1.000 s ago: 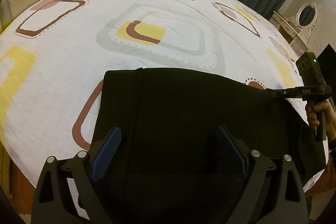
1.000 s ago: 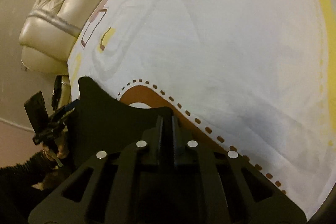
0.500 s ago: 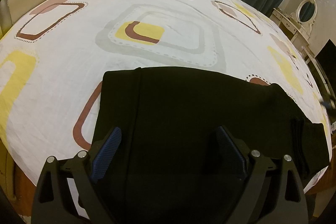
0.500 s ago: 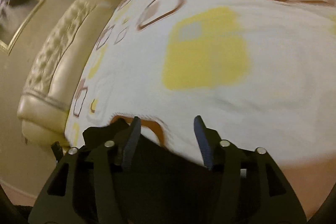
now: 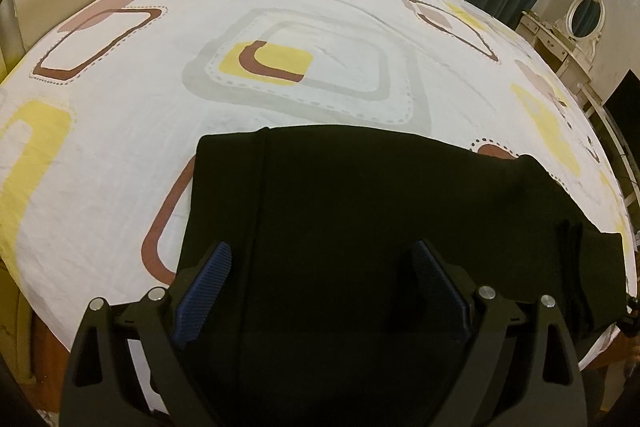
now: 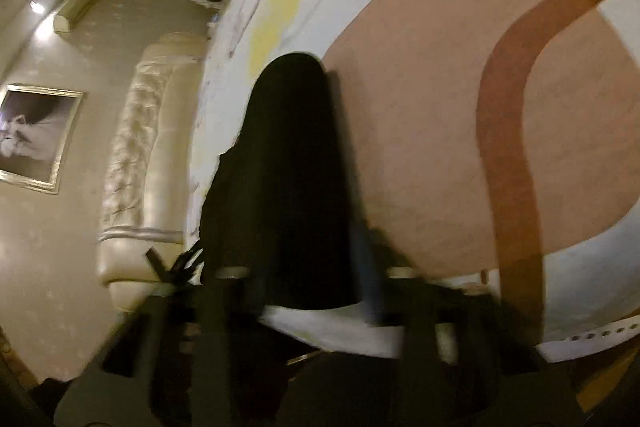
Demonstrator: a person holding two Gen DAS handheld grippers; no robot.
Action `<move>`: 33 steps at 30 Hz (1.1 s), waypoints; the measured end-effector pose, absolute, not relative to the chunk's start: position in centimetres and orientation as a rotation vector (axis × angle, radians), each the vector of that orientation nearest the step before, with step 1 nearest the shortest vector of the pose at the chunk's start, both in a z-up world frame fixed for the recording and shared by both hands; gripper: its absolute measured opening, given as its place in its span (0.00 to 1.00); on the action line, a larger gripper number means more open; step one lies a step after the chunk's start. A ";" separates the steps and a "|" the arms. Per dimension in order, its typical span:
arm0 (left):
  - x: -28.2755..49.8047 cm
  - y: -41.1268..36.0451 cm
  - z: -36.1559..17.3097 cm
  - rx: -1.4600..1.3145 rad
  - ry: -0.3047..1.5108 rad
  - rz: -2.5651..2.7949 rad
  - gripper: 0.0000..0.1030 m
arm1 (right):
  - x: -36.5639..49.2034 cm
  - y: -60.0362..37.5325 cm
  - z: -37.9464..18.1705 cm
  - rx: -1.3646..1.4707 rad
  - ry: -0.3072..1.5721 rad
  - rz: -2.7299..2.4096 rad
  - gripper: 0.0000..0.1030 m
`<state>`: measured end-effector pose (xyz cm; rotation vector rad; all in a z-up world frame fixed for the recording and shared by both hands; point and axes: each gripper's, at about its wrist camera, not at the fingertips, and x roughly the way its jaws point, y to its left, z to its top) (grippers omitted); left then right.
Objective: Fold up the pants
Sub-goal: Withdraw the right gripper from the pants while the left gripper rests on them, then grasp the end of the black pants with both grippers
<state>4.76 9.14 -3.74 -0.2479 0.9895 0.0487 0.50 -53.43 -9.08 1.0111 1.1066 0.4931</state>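
**A:** Blue ribbed pads on the left gripper (image 5: 320, 291) stand wide apart, over the black pants (image 5: 380, 227) with nothing pinched between them. Whether the tips touch the cloth I cannot tell.

**B:** And the right gripper (image 6: 308, 283)?

**A:** Its view is smeared with motion. Its jaws have just been closing after a brief widening, and the near end of the pants sits between the fingers. Whether the pads actually press on the cloth, I cannot tell from the blur.

**B:** Where does the garment lie?

**A:** Flat on the near part of the patterned bedsheet (image 5: 320, 27), spread left to right, with a bunched end at the right near the bed's edge. In the right wrist view it runs away from the gripper as a long dark strip.

**B:** So how would you do this step well?

**A:** Judging by that, the right end is about to be taken up for a fold. I'd bite through all the layers at the end, not just the top one, then carry it low and level across toward the left end, with the left gripper holding that end down so the edges meet squarely.
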 end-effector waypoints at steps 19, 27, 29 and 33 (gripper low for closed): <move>4.7 8.9 -3.8 -0.237 0.990 0.053 0.88 | 4.7 -54.6 -6.7 0.981 1.011 0.449 0.49; 4.7 9.0 -3.8 -0.241 0.991 0.052 0.88 | 10.2 -52.8 -9.7 0.955 1.111 0.426 0.22; 4.7 9.0 -3.8 -0.238 0.991 0.053 0.88 | 10.3 -52.7 -10.1 0.957 1.123 0.411 0.21; 4.7 9.1 -3.8 -0.238 0.991 0.051 0.88 | 9.8 -52.7 -9.8 0.951 1.112 0.400 0.27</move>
